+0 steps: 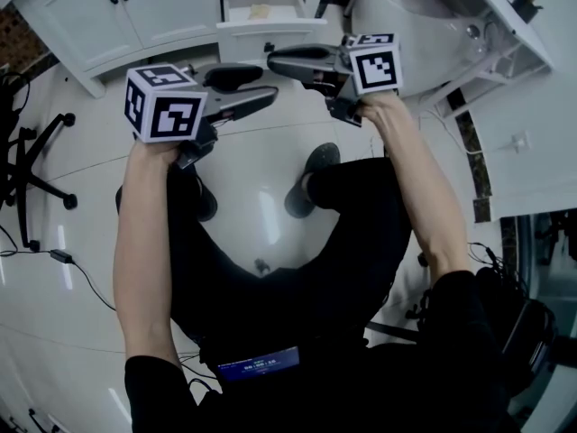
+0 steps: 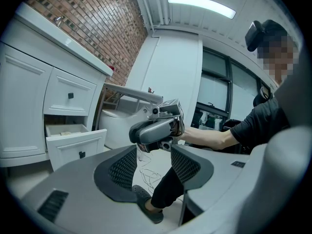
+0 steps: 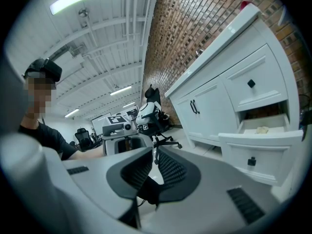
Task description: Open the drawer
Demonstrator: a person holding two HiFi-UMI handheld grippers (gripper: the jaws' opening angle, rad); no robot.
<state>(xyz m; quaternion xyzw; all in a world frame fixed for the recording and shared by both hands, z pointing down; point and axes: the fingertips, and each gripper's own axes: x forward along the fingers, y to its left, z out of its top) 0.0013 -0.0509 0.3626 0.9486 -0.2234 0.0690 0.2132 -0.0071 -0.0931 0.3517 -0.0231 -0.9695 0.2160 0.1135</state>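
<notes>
Glossy floor tiles [image 1: 257, 219], smooth white-painted drawer [image 1: 270, 31], rough brick wall [image 2: 90, 18], matt grey plastic left tongs [image 2: 153, 156].

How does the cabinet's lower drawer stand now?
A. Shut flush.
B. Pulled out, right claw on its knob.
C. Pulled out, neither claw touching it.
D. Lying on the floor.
C: the lower drawer stands out, inside showing; the left claw and right claw hang clear of it.

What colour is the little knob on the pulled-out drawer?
Black, against the white drawer front; the knob shows best in the right gripper view.
</notes>
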